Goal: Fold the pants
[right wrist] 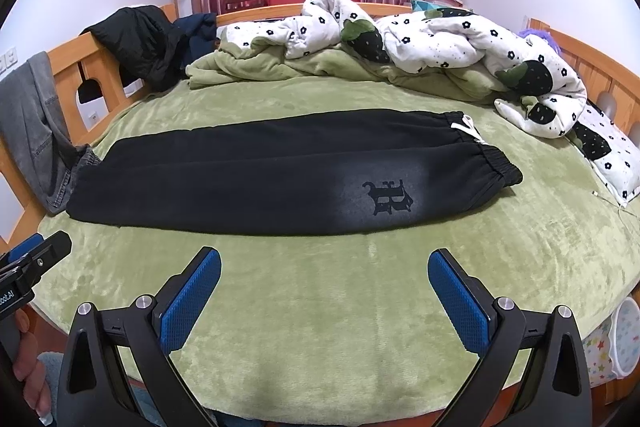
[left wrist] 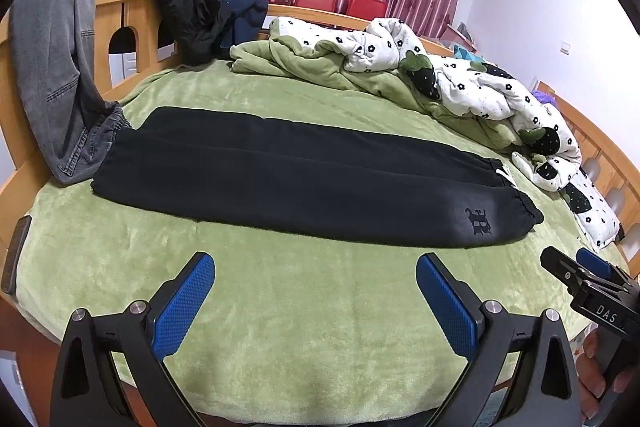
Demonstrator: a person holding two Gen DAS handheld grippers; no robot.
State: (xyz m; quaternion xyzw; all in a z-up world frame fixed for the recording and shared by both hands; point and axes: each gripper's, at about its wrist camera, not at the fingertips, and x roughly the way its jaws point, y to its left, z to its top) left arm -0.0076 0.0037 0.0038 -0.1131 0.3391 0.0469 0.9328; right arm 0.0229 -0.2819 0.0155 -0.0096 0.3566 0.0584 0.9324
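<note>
Black sweatpants (left wrist: 304, 183), folded lengthwise, flat on green bed blanket (left wrist: 280, 307) just beyond both jaws; left gripper (left wrist: 315, 291) and right gripper (right wrist: 324, 287) level above blanket, jaws wide apart, empty.

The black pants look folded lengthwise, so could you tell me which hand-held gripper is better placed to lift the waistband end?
Probably the right hand-held gripper: the waistband of the black pants lies on its side.

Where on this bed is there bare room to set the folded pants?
Bare green blanket lies between the black pants and the near edge, where both open grippers, left and right, hover. A narrower strip runs behind the pants. The rumpled quilt crowds the far side.
</note>
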